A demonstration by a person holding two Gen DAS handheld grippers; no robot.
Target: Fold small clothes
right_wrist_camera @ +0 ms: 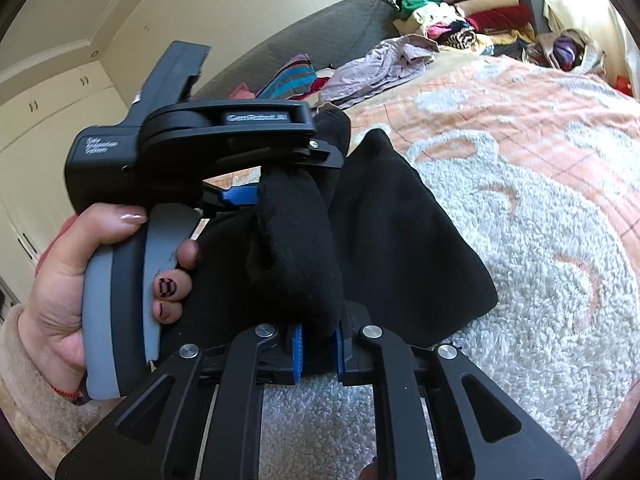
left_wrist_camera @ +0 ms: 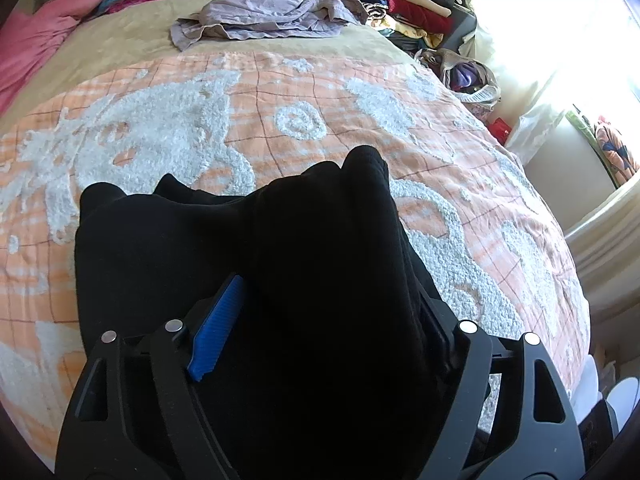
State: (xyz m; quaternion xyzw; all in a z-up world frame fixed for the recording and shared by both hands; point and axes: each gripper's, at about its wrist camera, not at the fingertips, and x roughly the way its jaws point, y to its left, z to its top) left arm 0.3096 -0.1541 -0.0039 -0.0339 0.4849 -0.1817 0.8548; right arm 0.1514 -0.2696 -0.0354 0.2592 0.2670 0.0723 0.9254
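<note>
Black garment (right_wrist_camera: pixel 400 232), lying on the bedspread (right_wrist_camera: pixel 540 240) from lower centre toward upper middle, is pinched at its near fold by the almost-closed right gripper (right_wrist_camera: pixel 318 354), while the left gripper (left_wrist_camera: pixel 316 320), upper left, is spread wide around cloth without pressing.

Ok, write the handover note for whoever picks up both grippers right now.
Right gripper: shut on a bunched fold of the black garment.
Left gripper: open, black cloth draped between its fingers, no pinch visible.
The garment lies partly gathered on the orange-and-white bedspread.
Done: fold begun, not flat yet.
Left: finish and lay it flat. A crumpled lilac garment lies unfolded at the far end.
</note>
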